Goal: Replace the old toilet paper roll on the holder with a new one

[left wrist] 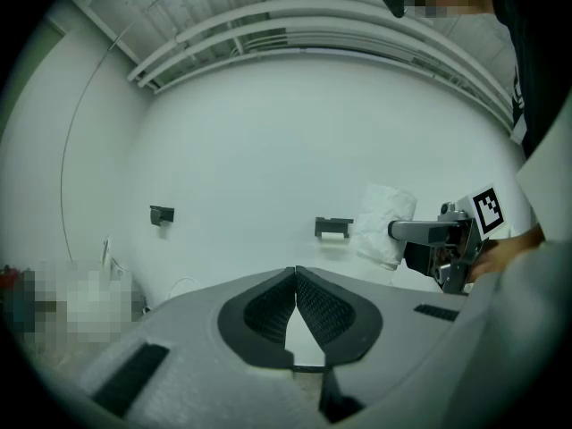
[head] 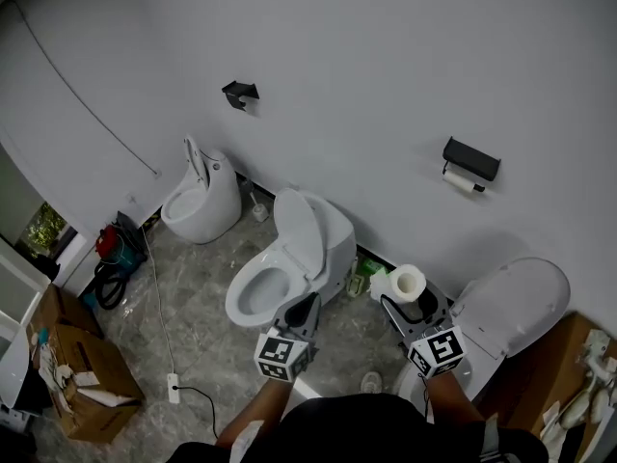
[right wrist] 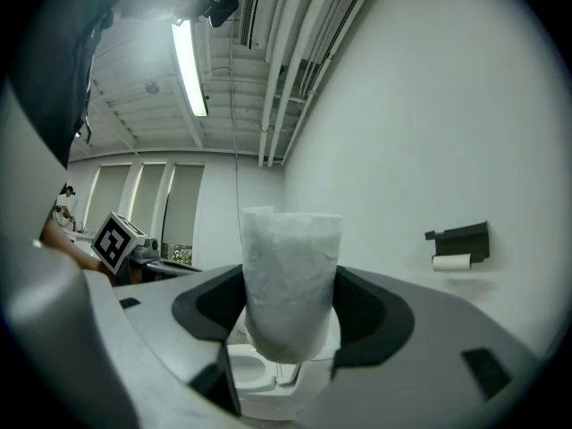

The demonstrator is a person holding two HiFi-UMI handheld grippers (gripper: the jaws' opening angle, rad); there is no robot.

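In the head view a black wall holder (head: 470, 157) carries the thin old roll (head: 463, 181). My right gripper (head: 413, 299) is shut on a fresh white toilet paper roll (head: 406, 283), held upright below and left of that holder. The right gripper view shows the new roll (right wrist: 290, 280) filling the jaws, with the holder (right wrist: 460, 237) and the old roll (right wrist: 451, 261) farther off on the wall to the right. My left gripper (head: 303, 311) is shut and empty, its pads meeting at the tips (left wrist: 296, 277). From the left gripper view the holder (left wrist: 333, 228) lies ahead.
A second, empty black holder (head: 240, 93) is on the wall to the left. Three toilets stand along the wall: one at the left (head: 202, 201), one open in the middle (head: 289, 258), one under my right hand (head: 511, 307). Cardboard boxes (head: 82, 369) and a power strip (head: 174, 386) lie on the floor.
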